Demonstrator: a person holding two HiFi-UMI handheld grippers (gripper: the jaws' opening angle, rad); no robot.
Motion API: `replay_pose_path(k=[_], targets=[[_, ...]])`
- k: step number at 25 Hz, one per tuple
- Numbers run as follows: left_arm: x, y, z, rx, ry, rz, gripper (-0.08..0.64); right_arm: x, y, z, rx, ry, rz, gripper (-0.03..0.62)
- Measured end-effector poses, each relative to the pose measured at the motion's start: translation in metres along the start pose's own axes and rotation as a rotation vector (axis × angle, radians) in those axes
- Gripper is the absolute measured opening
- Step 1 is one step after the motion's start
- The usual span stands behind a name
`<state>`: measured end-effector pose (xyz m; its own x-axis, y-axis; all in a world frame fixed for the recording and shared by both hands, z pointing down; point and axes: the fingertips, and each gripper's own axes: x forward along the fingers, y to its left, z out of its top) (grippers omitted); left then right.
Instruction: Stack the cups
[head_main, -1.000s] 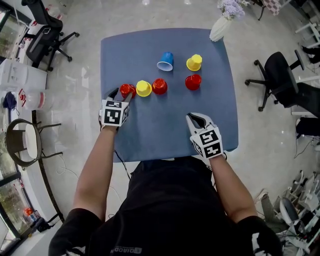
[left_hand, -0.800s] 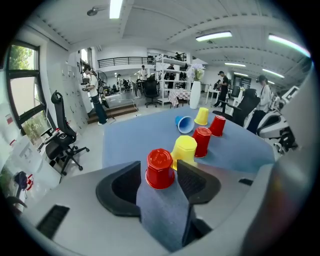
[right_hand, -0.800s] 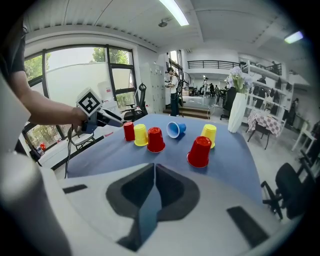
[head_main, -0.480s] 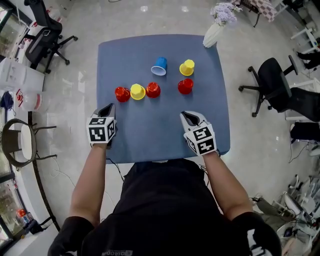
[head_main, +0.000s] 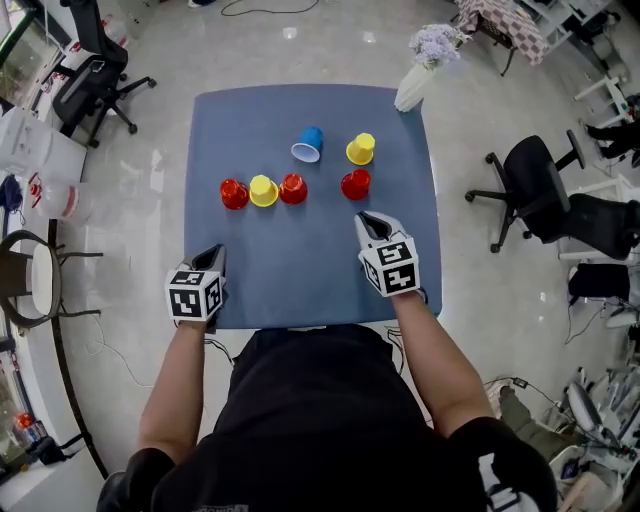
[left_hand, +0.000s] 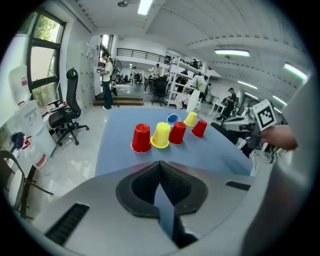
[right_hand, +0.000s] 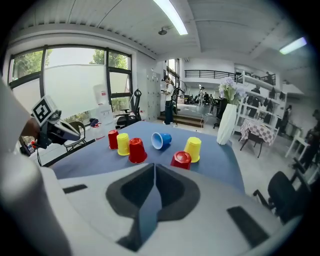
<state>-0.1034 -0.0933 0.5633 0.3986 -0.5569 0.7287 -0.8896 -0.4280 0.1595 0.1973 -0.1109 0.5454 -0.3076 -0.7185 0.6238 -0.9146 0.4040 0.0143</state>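
Observation:
Several cups stand upside down on the blue table (head_main: 310, 270). A red cup (head_main: 234, 193), a yellow cup (head_main: 263, 190) and a red cup (head_main: 293, 188) form a row. Behind them a blue cup (head_main: 308, 144) lies on its side, beside a yellow cup (head_main: 361, 149) and a red cup (head_main: 355, 184). My left gripper (head_main: 213, 258) hangs at the table's near left edge; its jaws have just been closing and are shut on nothing (left_hand: 160, 167). My right gripper (head_main: 365, 220) is shut and empty, just short of the right red cup (right_hand: 181, 159).
A white vase with flowers (head_main: 415, 85) stands at the table's far right corner. Office chairs (head_main: 535, 190) stand on the floor to the right and far left. White boxes and a round stool (head_main: 30, 280) lie on the left.
My left gripper let go of the left red cup, shut, and drew back to the near table edge. The right gripper shifted slightly towards the cups.

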Motion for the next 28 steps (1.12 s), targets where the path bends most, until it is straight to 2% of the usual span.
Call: replay_pose_path(k=[5, 8, 11, 15, 28], targets=[[-0.006, -0.019, -0.009, 0.006, 0.014, -0.02, 0.003, 0.021, -0.022, 0.003, -0.011, 0.017, -0.024, 0.018], [-0.008, -0.029, -0.018, -0.006, 0.053, -0.055, 0.005, 0.037, -0.038, 0.005, -0.011, 0.038, -0.057, 0.039], [-0.012, -0.034, -0.025, 0.013, 0.075, -0.046, 0.005, 0.051, -0.052, 0.008, -0.014, 0.048, -0.084, 0.101], [-0.02, -0.038, -0.027, 0.027, 0.065, -0.029, 0.005, 0.067, -0.06, 0.008, -0.015, 0.081, -0.068, 0.201], [-0.04, -0.02, -0.038, 0.011, 0.054, 0.015, 0.005, 0.097, -0.066, -0.003, -0.046, 0.163, -0.075, 0.207]])
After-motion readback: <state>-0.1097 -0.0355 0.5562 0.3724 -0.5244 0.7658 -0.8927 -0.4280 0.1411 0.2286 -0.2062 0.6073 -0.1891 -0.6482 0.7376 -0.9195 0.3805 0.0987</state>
